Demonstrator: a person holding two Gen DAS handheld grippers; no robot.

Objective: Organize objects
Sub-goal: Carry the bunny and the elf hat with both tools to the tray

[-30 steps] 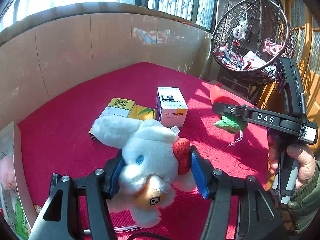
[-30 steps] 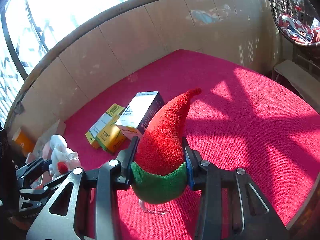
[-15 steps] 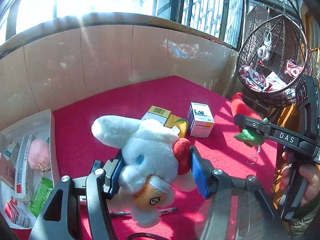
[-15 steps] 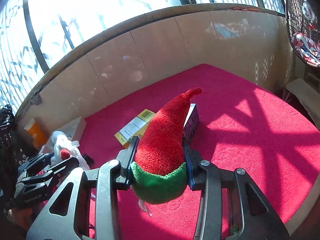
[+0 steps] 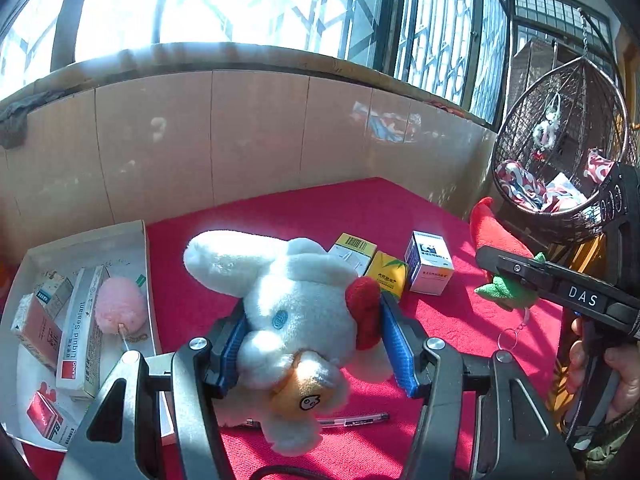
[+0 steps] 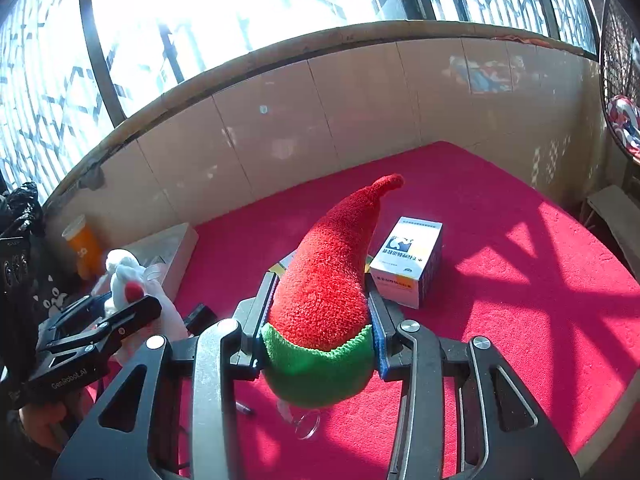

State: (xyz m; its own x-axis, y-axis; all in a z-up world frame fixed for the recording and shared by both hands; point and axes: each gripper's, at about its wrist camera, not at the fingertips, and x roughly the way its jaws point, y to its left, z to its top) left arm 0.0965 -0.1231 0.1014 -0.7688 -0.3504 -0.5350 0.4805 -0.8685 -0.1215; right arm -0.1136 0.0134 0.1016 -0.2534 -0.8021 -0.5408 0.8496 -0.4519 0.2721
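My left gripper (image 5: 316, 344) is shut on a white plush rabbit (image 5: 288, 304) with a red patch and an orange tag, held above the red carpet (image 5: 328, 216). My right gripper (image 6: 320, 328) is shut on a red plush chili with a green cap (image 6: 332, 280), its key ring (image 6: 306, 424) dangling below. The chili (image 5: 496, 240) and the right gripper's arm also show at the right of the left wrist view. The rabbit (image 6: 124, 280) shows at the left of the right wrist view. Three small cartons lie on the carpet: white-and-yellow (image 5: 354, 248), yellow (image 5: 386, 276), white-and-purple (image 5: 430, 262).
A white tray (image 5: 86, 240) at the left holds a pink pompom (image 5: 120, 304), a Liquid Sealant carton (image 5: 80, 328) and other small boxes. A pen (image 5: 352, 420) lies on the carpet under the rabbit. A tiled wall backs the carpet; a hanging wicker chair (image 5: 560, 160) is at right. An orange bottle (image 6: 82, 244) stands left.
Both grippers have risen and swung left with their toys still held. The cartons have slid rightward in the views and the white tray has come into the left wrist view.
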